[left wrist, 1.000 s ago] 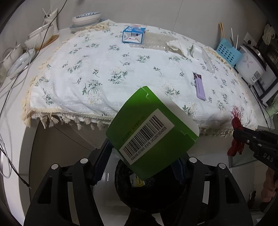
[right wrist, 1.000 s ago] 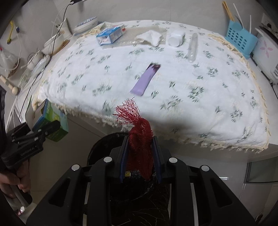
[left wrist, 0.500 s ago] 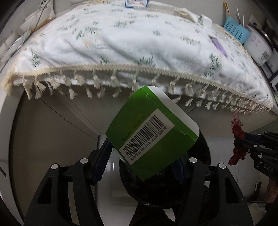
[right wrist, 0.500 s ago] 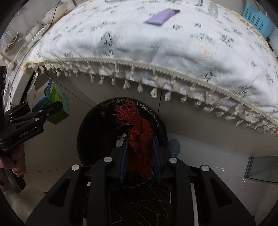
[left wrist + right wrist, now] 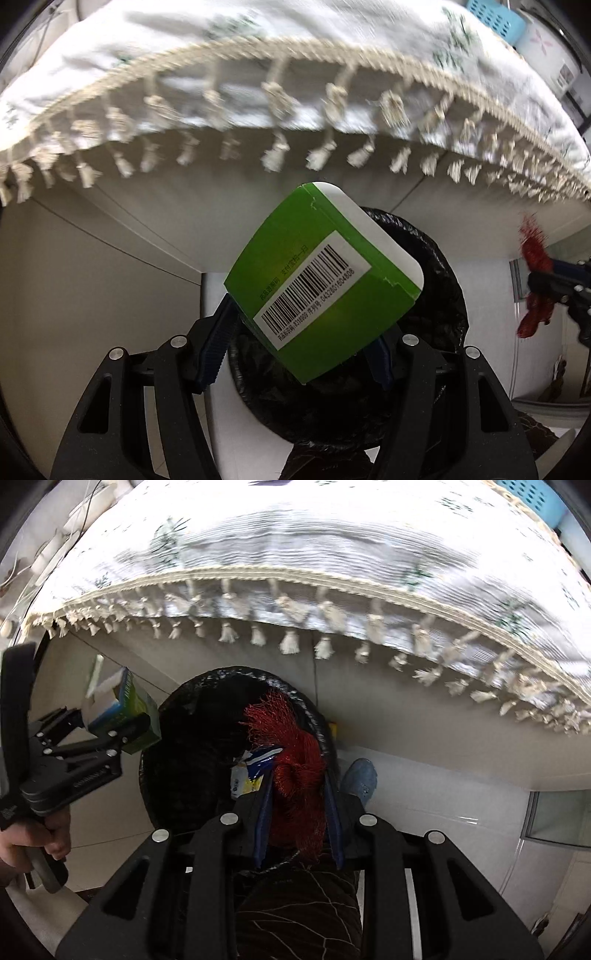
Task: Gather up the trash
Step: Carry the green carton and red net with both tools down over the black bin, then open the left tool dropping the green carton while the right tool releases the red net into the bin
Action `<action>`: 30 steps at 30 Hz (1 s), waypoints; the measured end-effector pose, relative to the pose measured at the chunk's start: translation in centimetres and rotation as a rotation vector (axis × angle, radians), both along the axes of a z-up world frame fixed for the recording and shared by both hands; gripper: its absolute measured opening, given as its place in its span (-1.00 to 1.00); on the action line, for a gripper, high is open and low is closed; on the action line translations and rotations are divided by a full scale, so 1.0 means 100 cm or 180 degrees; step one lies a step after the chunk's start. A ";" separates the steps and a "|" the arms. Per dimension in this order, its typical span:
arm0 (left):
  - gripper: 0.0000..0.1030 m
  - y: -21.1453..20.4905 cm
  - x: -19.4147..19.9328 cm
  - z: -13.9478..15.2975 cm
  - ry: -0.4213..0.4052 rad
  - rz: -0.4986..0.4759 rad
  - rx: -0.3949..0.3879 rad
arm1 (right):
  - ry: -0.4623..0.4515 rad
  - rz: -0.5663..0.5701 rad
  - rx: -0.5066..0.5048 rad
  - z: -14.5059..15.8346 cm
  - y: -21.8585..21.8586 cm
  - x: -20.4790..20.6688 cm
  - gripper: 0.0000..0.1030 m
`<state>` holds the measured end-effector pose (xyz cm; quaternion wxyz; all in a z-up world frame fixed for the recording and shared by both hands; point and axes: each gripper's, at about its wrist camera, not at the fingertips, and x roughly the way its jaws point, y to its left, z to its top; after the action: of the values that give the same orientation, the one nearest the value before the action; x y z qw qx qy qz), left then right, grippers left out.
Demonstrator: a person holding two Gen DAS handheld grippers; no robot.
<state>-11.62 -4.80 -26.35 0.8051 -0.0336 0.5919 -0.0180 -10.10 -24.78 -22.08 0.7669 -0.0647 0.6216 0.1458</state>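
A green carton (image 5: 321, 291) is gripped by the left hand-held gripper (image 5: 301, 343) and red netting (image 5: 299, 775) by the right hand-held gripper (image 5: 299, 812), above the black-lined bin (image 5: 192, 760); each should be released only once centred over it.

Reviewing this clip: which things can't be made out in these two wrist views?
- Tabletop items: both views, cut off by the top edge; tablecloth is motion-blurred.
- Bin contents: right wrist view, mostly dark; red mesh bag hides part, and only a scrap of wrapper shows.
- Green box front print: left wrist view, faces away.
- Right gripper: left wrist view, cut off at the edge.
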 end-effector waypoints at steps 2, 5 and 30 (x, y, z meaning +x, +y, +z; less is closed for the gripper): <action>0.20 -0.007 0.004 -0.006 0.0030 -0.0051 -0.0006 | -0.0008 -0.0049 0.0000 0.002 -0.007 -0.001 -0.51; 0.20 -0.020 0.005 -0.015 0.0084 -0.0115 -0.0026 | -0.0005 -0.0118 -0.0013 0.003 -0.014 -0.002 -0.51; 0.89 -0.020 -0.003 0.029 -0.0209 -0.0168 -0.0189 | 0.0009 -0.0154 -0.0022 -0.007 0.007 0.011 -0.51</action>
<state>-11.89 -6.85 -23.43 0.8220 -0.0411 0.5650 -0.0579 -9.03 -24.08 -22.78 0.7691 -0.0520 0.6246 0.1252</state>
